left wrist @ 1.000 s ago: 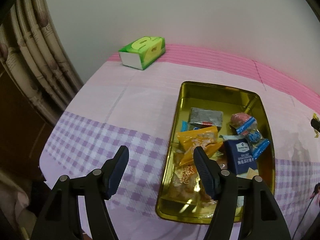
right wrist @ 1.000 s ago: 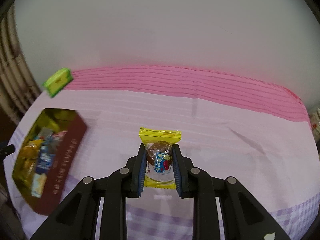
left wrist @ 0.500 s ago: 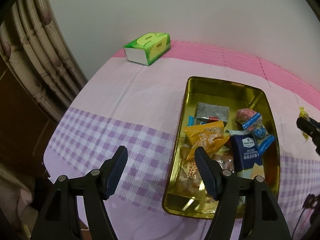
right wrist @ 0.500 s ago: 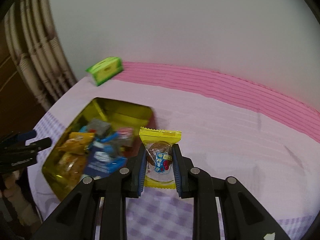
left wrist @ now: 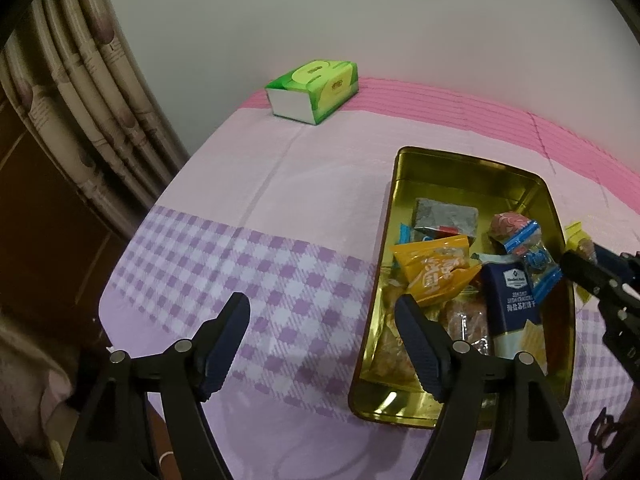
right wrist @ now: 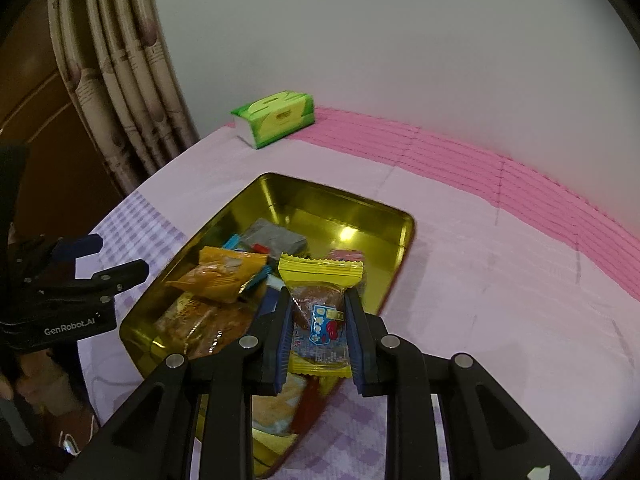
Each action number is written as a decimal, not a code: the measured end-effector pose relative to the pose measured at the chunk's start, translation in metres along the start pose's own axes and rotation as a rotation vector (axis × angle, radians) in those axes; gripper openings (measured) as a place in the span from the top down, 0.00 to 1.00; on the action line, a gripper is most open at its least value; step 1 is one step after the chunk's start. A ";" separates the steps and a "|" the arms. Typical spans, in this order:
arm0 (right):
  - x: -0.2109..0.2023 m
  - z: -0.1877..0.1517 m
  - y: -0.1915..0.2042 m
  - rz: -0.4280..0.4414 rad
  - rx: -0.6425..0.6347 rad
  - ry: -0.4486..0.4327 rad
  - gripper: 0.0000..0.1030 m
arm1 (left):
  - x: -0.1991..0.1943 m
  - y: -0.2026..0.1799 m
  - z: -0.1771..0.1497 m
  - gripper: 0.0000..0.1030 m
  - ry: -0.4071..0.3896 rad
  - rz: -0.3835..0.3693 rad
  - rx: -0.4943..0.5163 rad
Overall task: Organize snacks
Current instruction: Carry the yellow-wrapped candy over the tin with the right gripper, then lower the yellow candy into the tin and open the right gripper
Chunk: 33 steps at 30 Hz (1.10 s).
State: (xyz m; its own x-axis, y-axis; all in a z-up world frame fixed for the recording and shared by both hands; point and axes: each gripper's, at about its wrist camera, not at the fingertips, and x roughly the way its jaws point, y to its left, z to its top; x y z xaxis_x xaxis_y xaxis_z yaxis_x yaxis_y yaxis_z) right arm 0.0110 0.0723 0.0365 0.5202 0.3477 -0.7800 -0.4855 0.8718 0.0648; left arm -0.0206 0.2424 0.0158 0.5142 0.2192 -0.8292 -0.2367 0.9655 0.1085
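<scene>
A gold tin (left wrist: pixel 472 166) (right wrist: pixel 352 208) sits on the table and holds several snacks: an orange packet (left wrist: pixel 434 268) (right wrist: pixel 220 274), a grey packet (left wrist: pixel 446 216), a navy cracker box (left wrist: pixel 514 292) and a blue-wrapped sweet (left wrist: pixel 528 250). My right gripper (right wrist: pixel 318 308) is shut on a yellow-edged snack packet (right wrist: pixel 320 304) and holds it over the tin's right side; the gripper shows at the right edge of the left wrist view (left wrist: pixel 592 270). My left gripper (left wrist: pixel 322 336) is open and empty, above the tin's near-left corner.
A green tissue box (left wrist: pixel 314 90) (right wrist: pixel 276 118) stands at the table's far left by the wall. Curtains (left wrist: pixel 80 92) hang beyond the table's left edge. The tablecloth (left wrist: pixel 256 264) is pink with a purple check band.
My right gripper has carried the yellow packet left, from the open cloth to over the tin. My left gripper has drawn back a little and stayed open.
</scene>
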 end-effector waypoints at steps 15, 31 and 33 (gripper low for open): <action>0.027 -0.005 0.028 0.026 -0.044 0.058 0.78 | 0.002 0.029 -0.007 0.27 0.024 0.023 -0.076; 0.058 -0.001 0.031 -0.023 -0.035 0.087 0.78 | -0.001 0.037 -0.016 0.27 0.038 0.013 -0.083; 0.061 0.000 0.030 -0.029 -0.023 0.090 0.78 | -0.001 0.035 -0.017 0.27 0.042 0.013 -0.077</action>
State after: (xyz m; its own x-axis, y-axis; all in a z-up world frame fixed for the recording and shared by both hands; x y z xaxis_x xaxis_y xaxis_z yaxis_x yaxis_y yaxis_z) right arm 0.0279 0.1200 -0.0086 0.4693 0.2893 -0.8343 -0.4876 0.8726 0.0283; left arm -0.0441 0.2736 0.0113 0.4760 0.2240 -0.8504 -0.3067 0.9486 0.0782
